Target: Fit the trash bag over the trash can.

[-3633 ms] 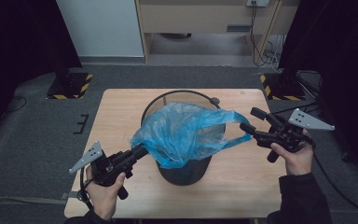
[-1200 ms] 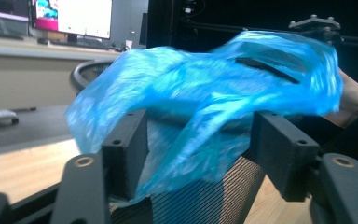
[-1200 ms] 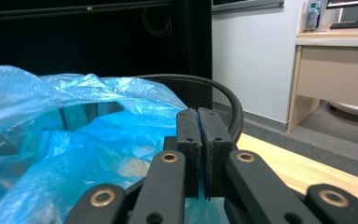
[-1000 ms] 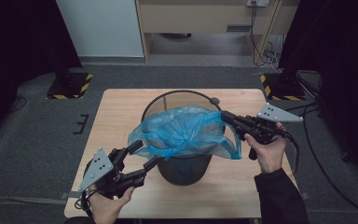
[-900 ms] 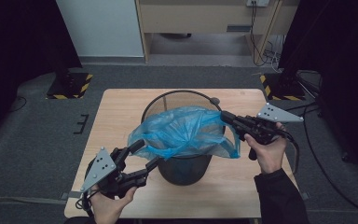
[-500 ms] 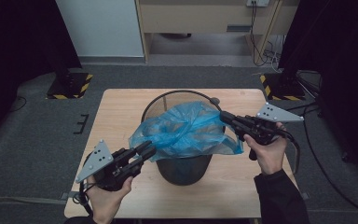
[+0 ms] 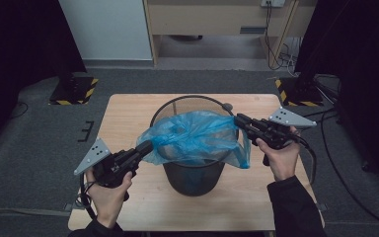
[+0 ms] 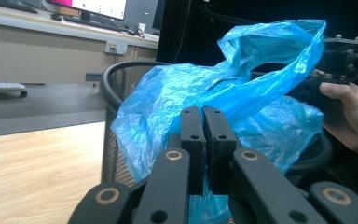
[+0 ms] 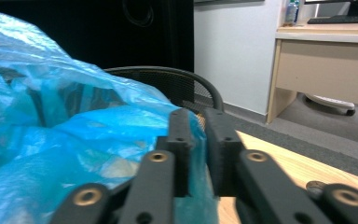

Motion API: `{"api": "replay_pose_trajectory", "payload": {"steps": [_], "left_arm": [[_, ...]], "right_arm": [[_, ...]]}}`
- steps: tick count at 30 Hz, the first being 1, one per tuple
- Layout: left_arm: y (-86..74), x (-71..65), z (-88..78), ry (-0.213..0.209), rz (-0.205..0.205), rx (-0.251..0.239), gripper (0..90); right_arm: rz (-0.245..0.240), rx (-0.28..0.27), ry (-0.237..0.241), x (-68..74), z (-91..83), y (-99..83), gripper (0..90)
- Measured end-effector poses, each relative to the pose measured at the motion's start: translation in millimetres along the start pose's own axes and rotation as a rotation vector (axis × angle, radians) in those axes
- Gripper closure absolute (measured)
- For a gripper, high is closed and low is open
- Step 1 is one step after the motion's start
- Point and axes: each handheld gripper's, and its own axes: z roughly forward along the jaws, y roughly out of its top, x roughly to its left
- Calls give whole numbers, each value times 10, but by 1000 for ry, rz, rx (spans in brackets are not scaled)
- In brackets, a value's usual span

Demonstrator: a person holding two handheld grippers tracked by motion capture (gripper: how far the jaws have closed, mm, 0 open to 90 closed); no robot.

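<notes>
High view: a crumpled blue plastic bag is held stretched over the black mesh bin on the wooden desk, the left claw clamped on its near-left edge, the right claw, lately easing apart, with film between its jaws, evidently for lining.

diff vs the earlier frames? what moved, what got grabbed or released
The left gripper moved in to the blue bag, closed and is now shut on its near-left edge. The right gripper has just been opening slightly, with bag film between its jaws. The mesh bin and table stayed put.
</notes>
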Motion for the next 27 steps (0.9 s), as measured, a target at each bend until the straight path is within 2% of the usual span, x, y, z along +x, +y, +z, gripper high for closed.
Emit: {"api": "replay_pose_trajectory", "payload": {"steps": [6,9,14,16,20,23,27], "left_arm": [[0,115,29,9,-22,-12,859],[4,171,53,3,-42,-23,845],[4,193,52,-10,-49,-23,850],[7,198,47,-25,-58,-27,868],[10,208,57,-51,-77,-30,889],[12,220,69,-62,-84,-30,894],[43,247,65,-65,-95,-41,897]], "right_arm": [[-3,-37,13,-58,72,-20,715],[22,-78,50,-90,99,-6,650],[6,-119,106,-101,92,65,559],[3,-127,129,-100,91,96,519],[-26,-103,155,-100,138,114,484],[-27,-83,159,-121,205,84,522],[42,-73,216,-168,243,71,852]]}}
